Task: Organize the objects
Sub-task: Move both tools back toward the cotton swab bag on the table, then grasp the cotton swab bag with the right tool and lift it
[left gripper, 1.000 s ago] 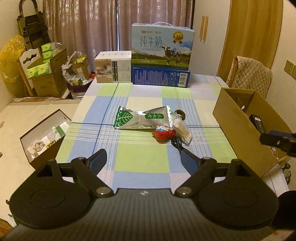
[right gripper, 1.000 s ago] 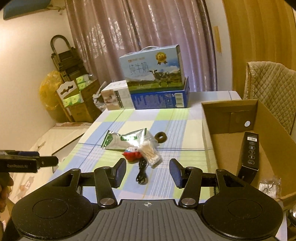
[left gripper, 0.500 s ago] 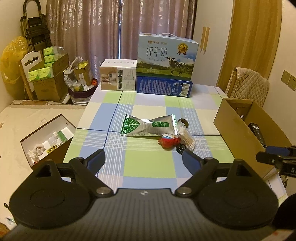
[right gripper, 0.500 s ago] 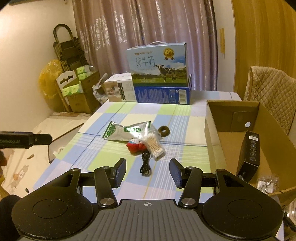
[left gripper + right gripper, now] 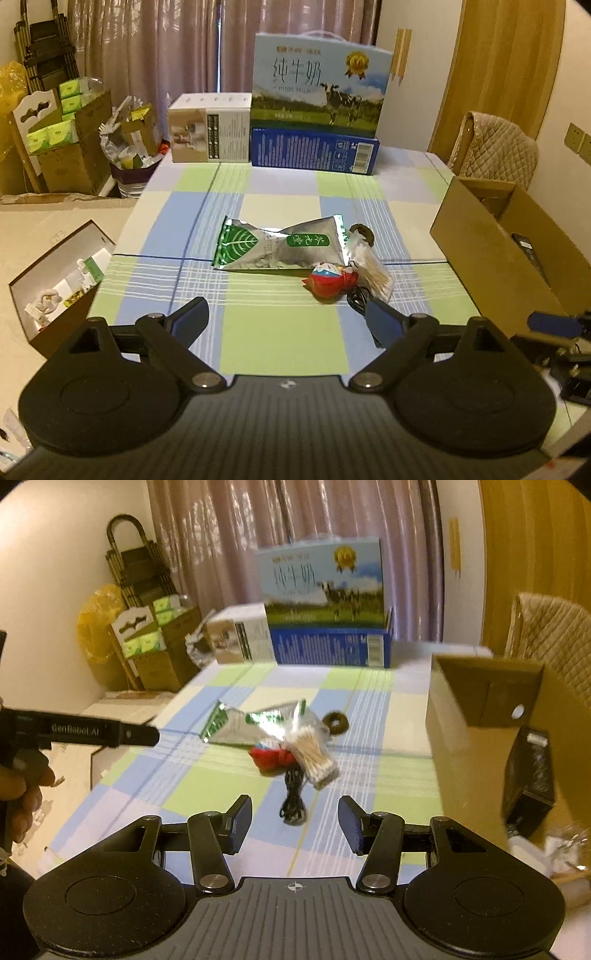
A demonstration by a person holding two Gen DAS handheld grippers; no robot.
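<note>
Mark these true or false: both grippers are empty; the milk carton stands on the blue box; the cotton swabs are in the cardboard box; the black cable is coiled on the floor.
1. Both the left gripper and right gripper are empty: true, jaws open.
2. The milk carton stands on the blue box: true.
3. The cotton swabs are in the cardboard box: false, they lie on the table.
4. The black cable is on the floor: false, it lies on the table.

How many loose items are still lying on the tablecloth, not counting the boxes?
5, clustered mid-table: silver tea pouch, red toy before it, cotton swab bag to its right, brown ring behind, black cable nearest. Smaller ones may hide underneath.
</note>
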